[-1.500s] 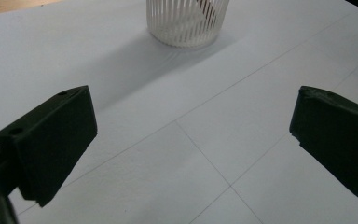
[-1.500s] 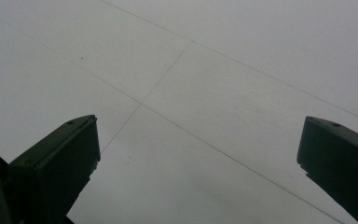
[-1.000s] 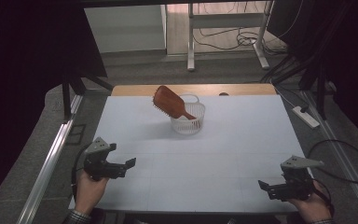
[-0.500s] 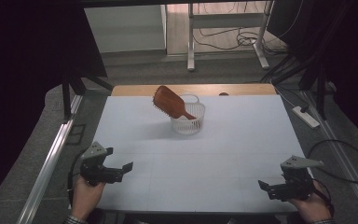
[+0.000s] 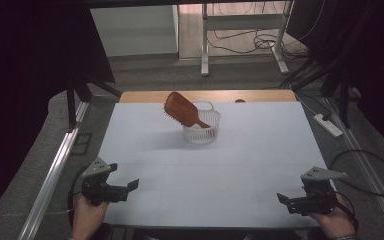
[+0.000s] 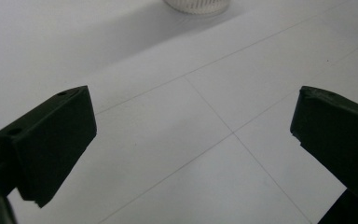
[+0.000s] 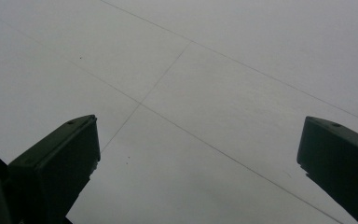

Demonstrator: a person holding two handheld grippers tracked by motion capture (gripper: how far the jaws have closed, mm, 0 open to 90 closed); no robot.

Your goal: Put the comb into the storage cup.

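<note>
Reddish-brown wood is what I look for first: the hairbrush (image 5: 182, 110) sits in the upper middle of the high view, tilted, its paddle head raised up and to the left and its handle dipping down into the white basket (image 5: 202, 131). That basket, a small round slotted one, stands on the pale counter (image 5: 260, 150) toward its far edge, and in the left gripper view I catch its white base (image 6: 196, 4) at the top edge of the frame.

Both of my tools are well apart from it, down at the bottom of the high view. My left claw (image 5: 130, 186) is at the lower left, held in a hand (image 5: 87, 216) at the near edge of the counter, its tips facing right toward the frame's middle. In its own view the two black jaws stand wide apart with bare counter and thin grid lines between them, nothing gripped.

My right claw (image 5: 283, 198) is at the lower right, in the other hand (image 5: 334, 220), with the grey three-cornered plate (image 5: 322, 175) on top and a cable (image 5: 375, 170) looping off to the right over the floor. Its jaws are likewise spread wide over bare counter in its own view.

Beyond the counter, at the top of the high view, I see desk legs (image 5: 205, 45) and loose cords on the floor.
</note>
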